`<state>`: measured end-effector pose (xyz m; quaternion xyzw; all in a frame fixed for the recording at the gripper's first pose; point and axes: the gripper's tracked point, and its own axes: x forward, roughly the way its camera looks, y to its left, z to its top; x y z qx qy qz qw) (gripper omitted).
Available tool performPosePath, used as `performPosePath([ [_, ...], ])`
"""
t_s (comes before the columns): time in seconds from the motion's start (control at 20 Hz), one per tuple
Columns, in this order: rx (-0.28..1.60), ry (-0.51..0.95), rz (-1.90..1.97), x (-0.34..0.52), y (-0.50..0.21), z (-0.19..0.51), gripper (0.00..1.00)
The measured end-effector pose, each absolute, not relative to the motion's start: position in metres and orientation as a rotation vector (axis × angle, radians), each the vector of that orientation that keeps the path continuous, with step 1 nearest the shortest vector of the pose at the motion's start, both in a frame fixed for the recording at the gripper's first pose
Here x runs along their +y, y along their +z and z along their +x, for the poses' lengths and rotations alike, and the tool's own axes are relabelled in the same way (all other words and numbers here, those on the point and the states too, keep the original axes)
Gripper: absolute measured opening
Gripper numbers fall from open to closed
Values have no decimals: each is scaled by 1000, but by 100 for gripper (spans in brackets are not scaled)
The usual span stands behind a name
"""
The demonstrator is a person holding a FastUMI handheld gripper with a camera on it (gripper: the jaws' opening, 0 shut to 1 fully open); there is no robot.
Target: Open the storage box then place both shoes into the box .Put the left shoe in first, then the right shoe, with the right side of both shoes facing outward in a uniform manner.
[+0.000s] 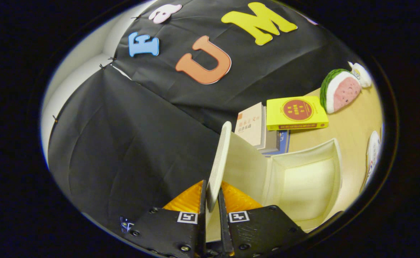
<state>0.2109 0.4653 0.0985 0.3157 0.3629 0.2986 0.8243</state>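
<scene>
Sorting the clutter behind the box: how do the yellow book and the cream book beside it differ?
The yellow book has a bright yellow cover with a round red emblem; the cream book is pale with small print. The yellow book rests partly on the stack, while the cream book sits nearer the lid that the tongs grip. Both lie flat on the wooden table.

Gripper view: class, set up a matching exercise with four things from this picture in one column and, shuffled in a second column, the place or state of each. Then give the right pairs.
Things
1. box lid
2. storage box
3. yellow book
4. watermelon plush

Places or states
A. on the table beyond the yellow book, near the cloth wall
B. open, its pale inside showing, nothing in it
C. raised on edge, pinched between the fingers of the gripper
D. lying on top of a stack of books behind the box

Pairs: 1-C, 2-B, 3-D, 4-A
</scene>
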Motion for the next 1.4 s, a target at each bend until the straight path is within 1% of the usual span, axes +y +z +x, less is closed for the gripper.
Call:
performPosePath([
  [0.1, 784, 636, 657, 481, 95, 214, 32],
  [0.2, 784, 635, 663, 495, 96, 219, 32],
  [0.25, 774, 637, 664, 500, 97, 223, 38],
  [0.4, 729, 633, 633, 508, 98, 230, 73],
  [0.5, 704, 600, 586, 504, 90, 236, 96],
  [0.65, 728, 598, 598, 502, 80, 236, 95],
  [0.9, 753, 553, 513, 461, 58, 238, 95],
  [1.1, 711, 448, 307, 401, 37, 245, 96],
  [1.4, 728, 318, 197, 308, 13, 248, 95],
])
